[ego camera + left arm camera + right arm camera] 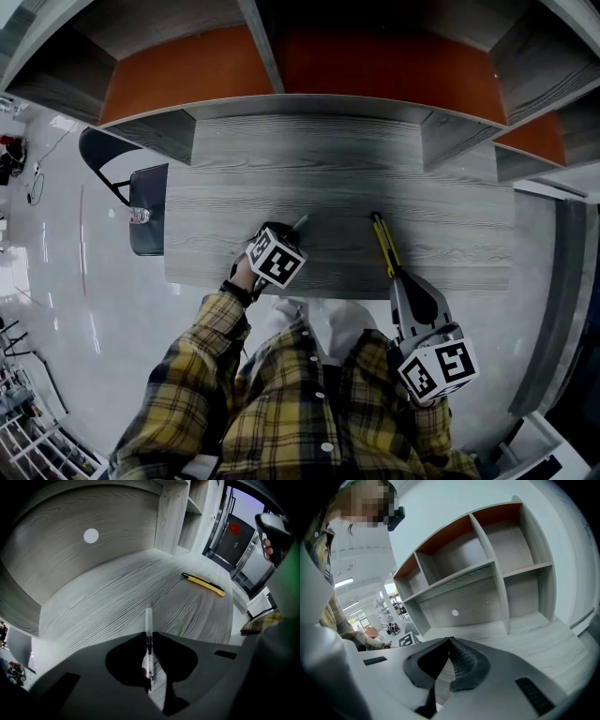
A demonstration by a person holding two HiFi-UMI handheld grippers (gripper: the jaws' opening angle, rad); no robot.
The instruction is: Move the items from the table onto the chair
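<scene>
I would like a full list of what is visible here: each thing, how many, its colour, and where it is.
table: one, grey wood, in front of the person
shelves: one unit, grey with orange backs, behind the table
pen: one, clear, over the table's near edge
yellow tool: one, yellow and black, lying on the table, right of the pen
chair: one, dark, left of the table
bottle: one, looks clear, on the chair
shirt: one, yellow plaid, on the person
left gripper: one, grey, shut on the pen
right gripper: one, grey, shut, empty, off the table's near edge
</scene>
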